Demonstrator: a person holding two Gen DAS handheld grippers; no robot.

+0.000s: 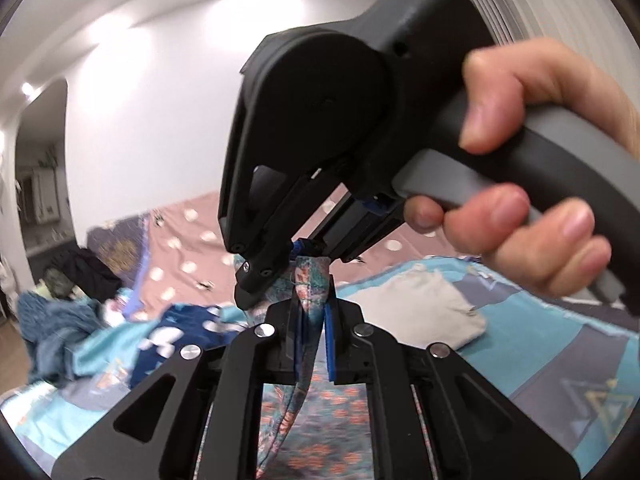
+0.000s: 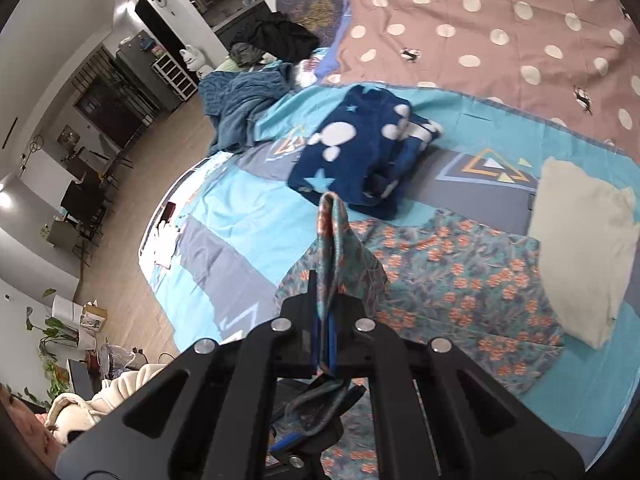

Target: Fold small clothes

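Observation:
A teal floral garment with orange flowers [image 2: 460,276] lies partly on the bed, its near edge lifted. My right gripper [image 2: 325,344] is shut on a pinched fold of it that sticks up between the blue pads. In the left wrist view my left gripper [image 1: 314,336] is shut on another fold of the floral garment [image 1: 310,280], the cloth hanging down below the jaws. The right gripper's black body [image 1: 320,120], held by a hand [image 1: 532,220], hangs just ahead of it, its tip close to the same fold.
A folded navy fleece piece with white spots [image 2: 360,152] and a cream cloth [image 2: 588,252] lie on the blue patterned bedcover [image 2: 240,208]. A pink dotted sheet [image 2: 500,32] covers the far side. Blue and black clothes pile at the bed's corner [image 2: 248,92]. Wooden floor lies left.

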